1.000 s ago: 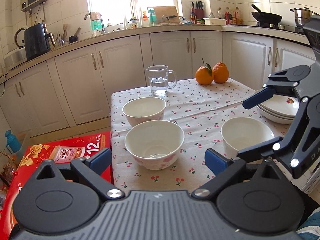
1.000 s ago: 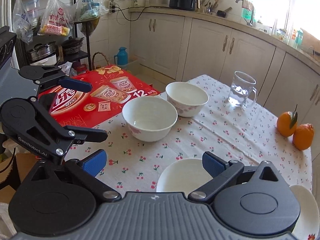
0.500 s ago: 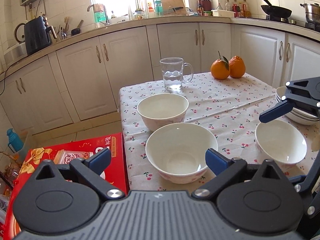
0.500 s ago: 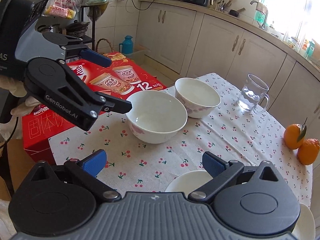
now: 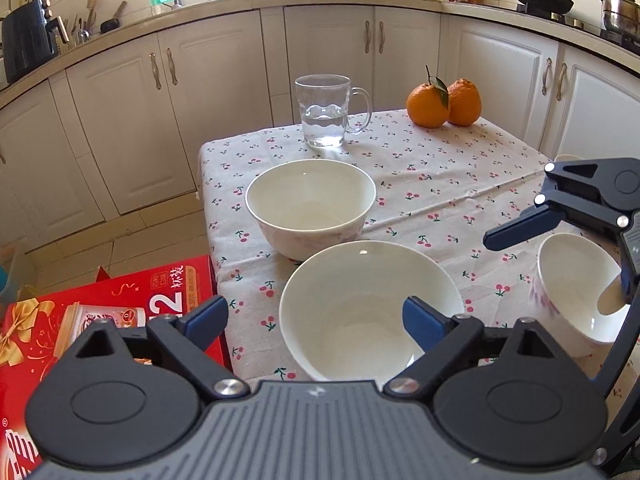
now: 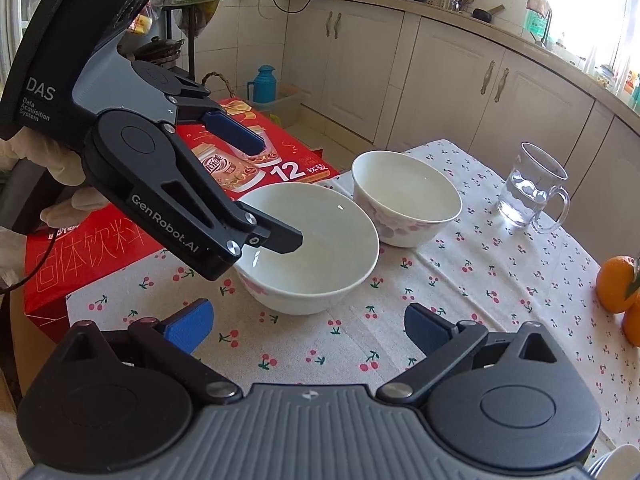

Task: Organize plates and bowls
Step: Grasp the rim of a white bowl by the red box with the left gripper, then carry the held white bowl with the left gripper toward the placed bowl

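Three white bowls stand on the cherry-print table. The near bowl [image 5: 368,312] [image 6: 316,248] sits at the table's front left edge. My left gripper [image 5: 316,316] [image 6: 276,192] is open, its right finger just over that bowl's rim and its left finger outside it. The far bowl [image 5: 310,208] [image 6: 406,196] stands behind. A small bowl [image 5: 576,288] sits to the right, with my right gripper [image 5: 556,256] [image 6: 308,326] open above it. A plate stack edge [image 6: 612,464] shows at bottom right.
A glass mug of water [image 5: 326,112] [image 6: 530,188] and two oranges [image 5: 442,102] [image 6: 622,292] stand at the table's far side. A red carton [image 5: 100,320] [image 6: 120,236] lies on the floor left of the table. White cabinets ring the room.
My left gripper has moved forward and down over the near bowl's rim. My right gripper has moved closer over the small bowl. All bowls stay in place.
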